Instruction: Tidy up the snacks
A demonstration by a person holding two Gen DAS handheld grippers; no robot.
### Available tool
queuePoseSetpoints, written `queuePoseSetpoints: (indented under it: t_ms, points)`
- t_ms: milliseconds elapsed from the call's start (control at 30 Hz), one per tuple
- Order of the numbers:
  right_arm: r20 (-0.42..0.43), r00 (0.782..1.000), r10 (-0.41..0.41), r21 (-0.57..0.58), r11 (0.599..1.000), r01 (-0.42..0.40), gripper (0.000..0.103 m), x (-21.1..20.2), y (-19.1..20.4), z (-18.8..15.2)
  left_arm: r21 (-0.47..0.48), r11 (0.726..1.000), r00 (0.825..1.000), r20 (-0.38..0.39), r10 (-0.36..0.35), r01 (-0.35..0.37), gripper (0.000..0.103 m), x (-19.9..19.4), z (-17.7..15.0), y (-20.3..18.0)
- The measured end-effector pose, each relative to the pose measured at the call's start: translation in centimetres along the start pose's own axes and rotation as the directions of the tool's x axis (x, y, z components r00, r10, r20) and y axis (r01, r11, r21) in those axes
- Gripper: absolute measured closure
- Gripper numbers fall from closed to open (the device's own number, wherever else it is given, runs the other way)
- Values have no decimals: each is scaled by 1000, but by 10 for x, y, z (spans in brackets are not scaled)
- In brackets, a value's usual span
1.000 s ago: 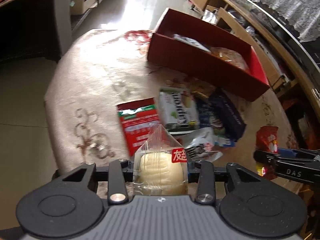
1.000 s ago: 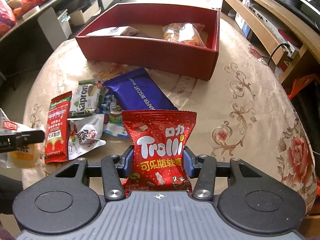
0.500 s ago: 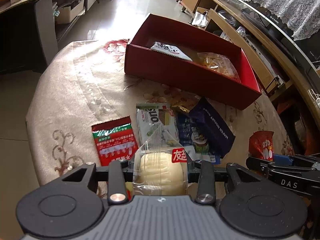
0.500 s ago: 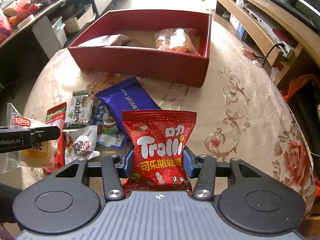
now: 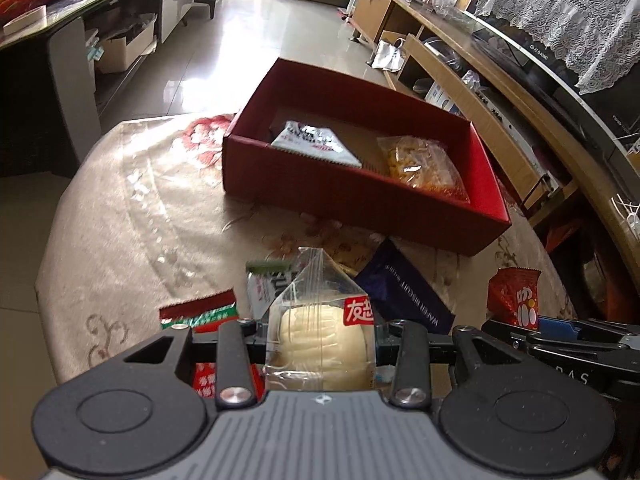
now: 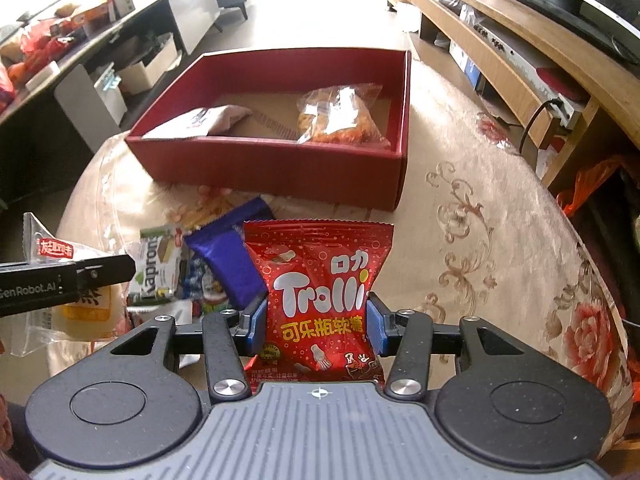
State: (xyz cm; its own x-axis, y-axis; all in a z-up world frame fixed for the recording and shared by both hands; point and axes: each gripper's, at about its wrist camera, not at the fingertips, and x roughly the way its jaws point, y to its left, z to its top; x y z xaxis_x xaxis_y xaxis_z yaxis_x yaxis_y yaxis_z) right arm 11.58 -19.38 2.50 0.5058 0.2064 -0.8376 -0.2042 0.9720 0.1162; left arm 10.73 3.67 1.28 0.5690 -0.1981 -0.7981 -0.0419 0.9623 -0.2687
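Observation:
My left gripper point(image 5: 320, 340) is shut on a clear bag holding a pale bread roll point(image 5: 320, 340), lifted above the table. My right gripper point(image 6: 316, 324) is shut on a red Trolli gummy bag point(image 6: 318, 280), also held up. Ahead stands the red box point(image 5: 360, 196) point(image 6: 272, 160), holding a white packet point(image 5: 316, 142) and a clear bag of orange snacks point(image 5: 424, 168). Between the grippers and the box lie a dark blue wafer pack point(image 5: 404, 296) point(image 6: 228, 260), a green and white Kaprons pack point(image 6: 158, 268) and a red and green sachet point(image 5: 198, 314).
The round table point(image 5: 140, 216) wears a beige floral cloth and drops off at left and right. A wooden TV bench point(image 6: 520, 40) runs along the right, and a dark desk point(image 5: 48, 40) stands at the left. Tiled floor lies beyond the box.
Both grippers have moved forward toward the red box with their bags, and the box now looks nearer and more centred. The loose packs have slid lower in both views.

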Motion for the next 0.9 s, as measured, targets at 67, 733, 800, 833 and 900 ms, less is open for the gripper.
queuePoseSetpoints:
  t_ms: [67, 733, 800, 833, 900]
  points:
    - [7, 1000, 2, 9, 1000, -2, 47, 0, -2, 4, 7, 1000, 1000, 8, 2, -2, 65, 1, 5, -3]
    - [56, 998, 2, 45, 999, -4, 47, 9, -5, 41, 27, 1000, 999, 42, 5, -7, 65, 17, 40, -16]
    - [64, 998, 3, 52, 999, -6, 47, 9, -6, 45, 29, 1000, 999, 43, 7, -9, 65, 19, 43, -16]
    - [67, 998, 4, 54, 999, -8, 47, 9, -7, 47, 29, 1000, 999, 44, 7, -9, 65, 20, 44, -16]
    - [76, 997, 5, 56, 998, -9, 46, 9, -7, 51, 33, 999, 999, 45, 6, -8, 65, 21, 47, -18]
